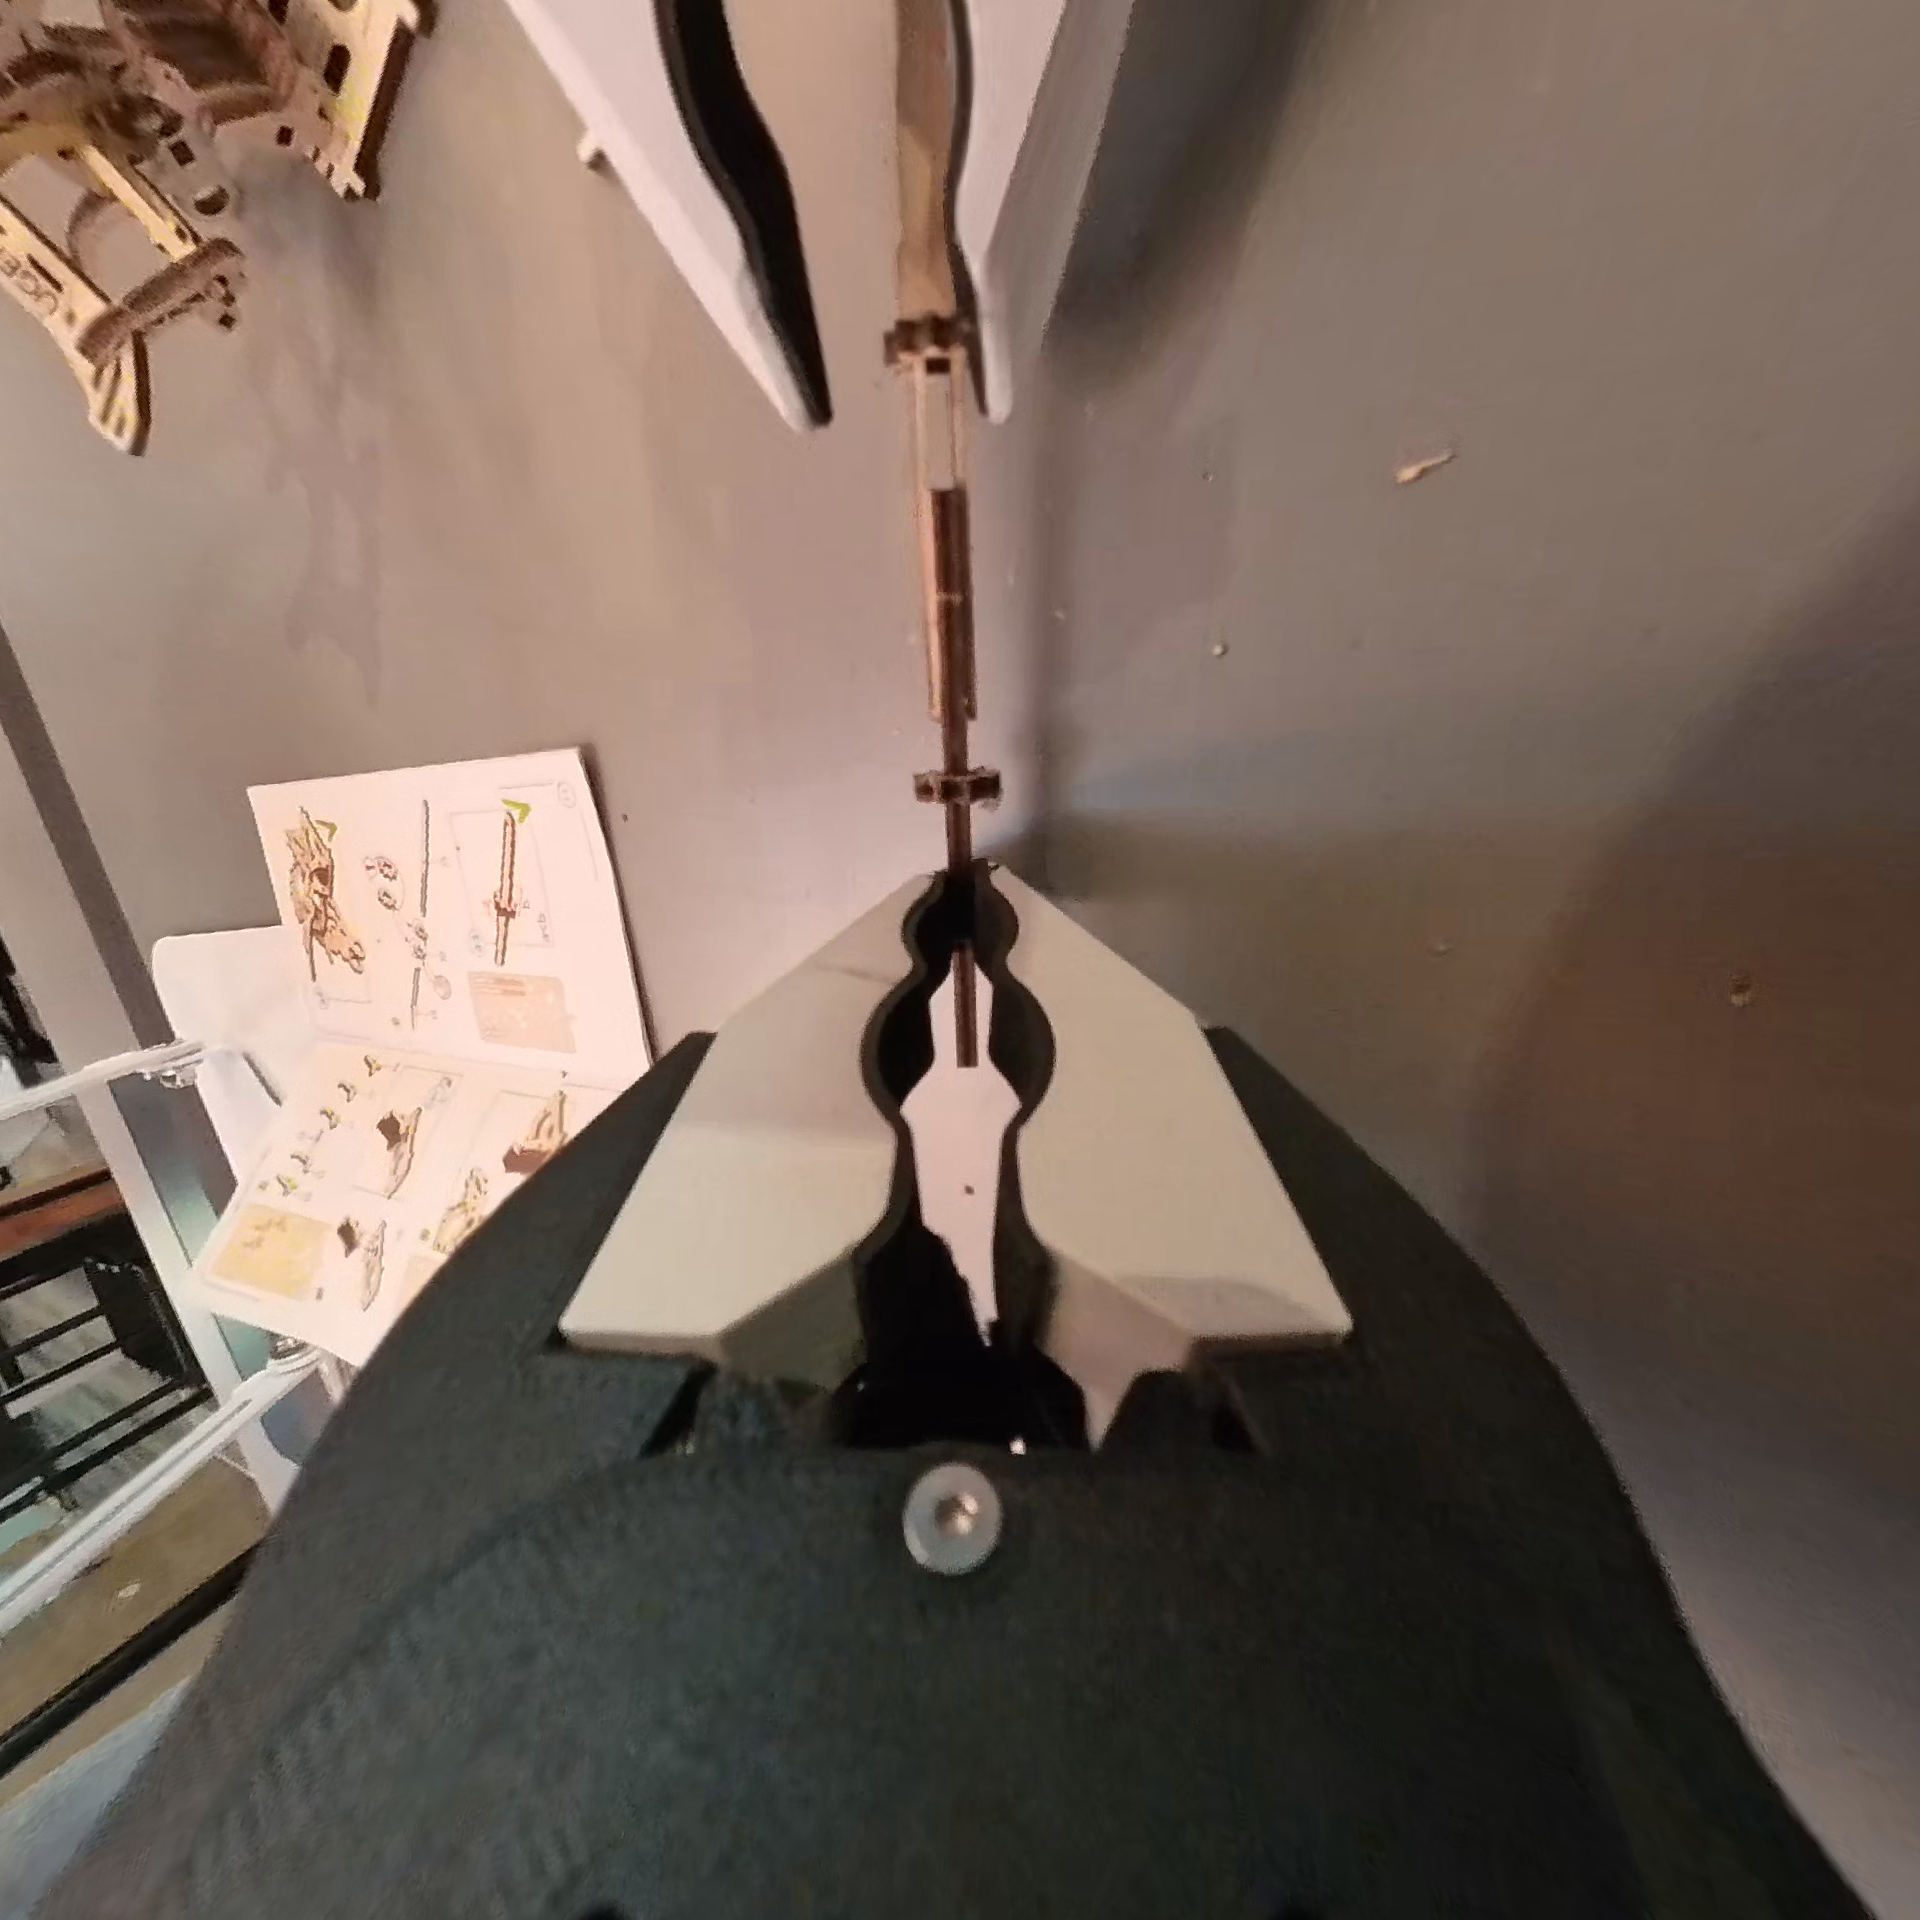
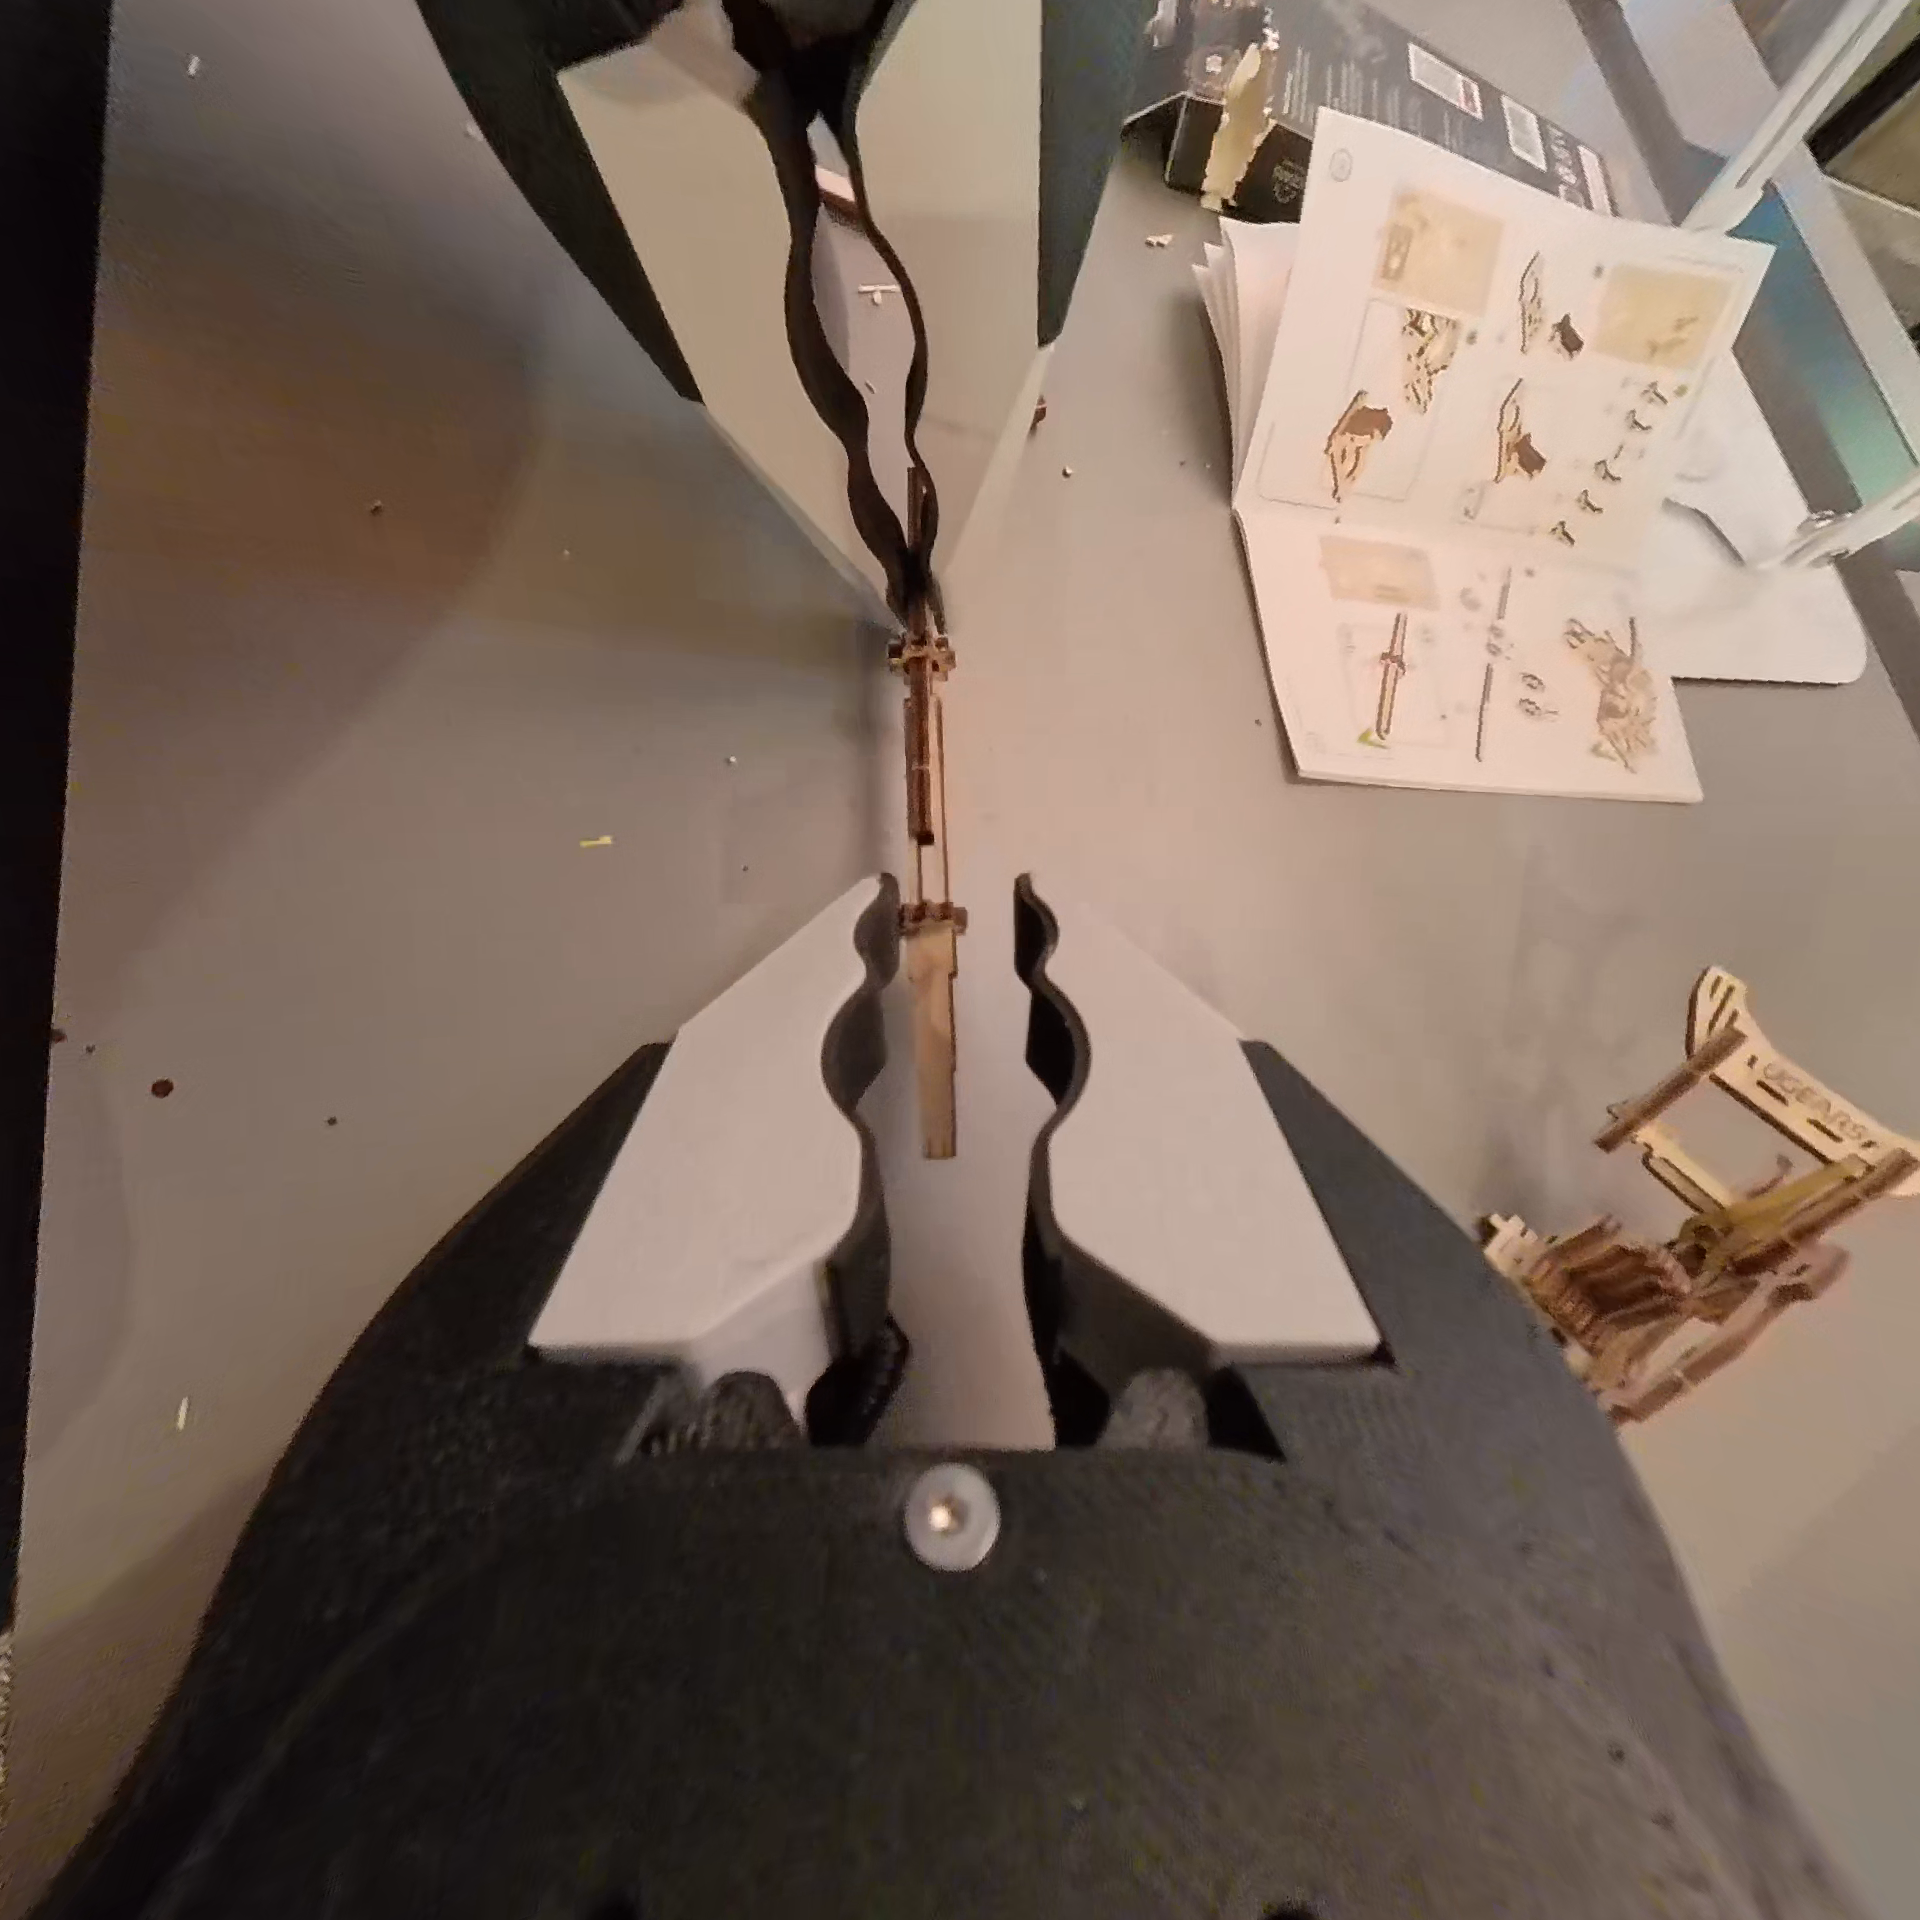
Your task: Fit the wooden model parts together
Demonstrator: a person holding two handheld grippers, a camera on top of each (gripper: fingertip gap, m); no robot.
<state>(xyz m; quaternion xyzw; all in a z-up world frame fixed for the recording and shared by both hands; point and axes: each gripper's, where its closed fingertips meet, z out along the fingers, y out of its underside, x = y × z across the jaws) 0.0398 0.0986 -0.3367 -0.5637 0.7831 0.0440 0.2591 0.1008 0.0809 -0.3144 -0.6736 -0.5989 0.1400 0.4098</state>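
A thin wooden axle part [image 1: 945, 623] with two small cross collars is held level above the grey table. My left gripper [image 1: 961, 883] is shut on its dark end. It also shows at the top of the right wrist view [image 2: 920, 597], pinching that end. My right gripper [image 2: 954, 888] is open; the axle's pale end [image 2: 935, 1039] lies between its fingers, close to the left one, with a gap on the right. In the left wrist view the right gripper [image 1: 904, 410] comes in from the top, jaws apart around the axle.
A partly built wooden model [image 2: 1704, 1226] stands on the table; it also shows in the left wrist view [image 1: 135, 187]. An open instruction booklet [image 2: 1475, 499] lies beside a white stand base [image 2: 1766, 582] and a dark box [image 2: 1351, 94]. Small wood chips dot the table [image 1: 1455, 727]. Some 7 cm of space lies between my two pairs of fingers. Both grippers' tips are roughly 35 cm from the white stand base [image 2: 1766, 582]. Seen from the left wrist view [image 1: 228, 1037] as well.
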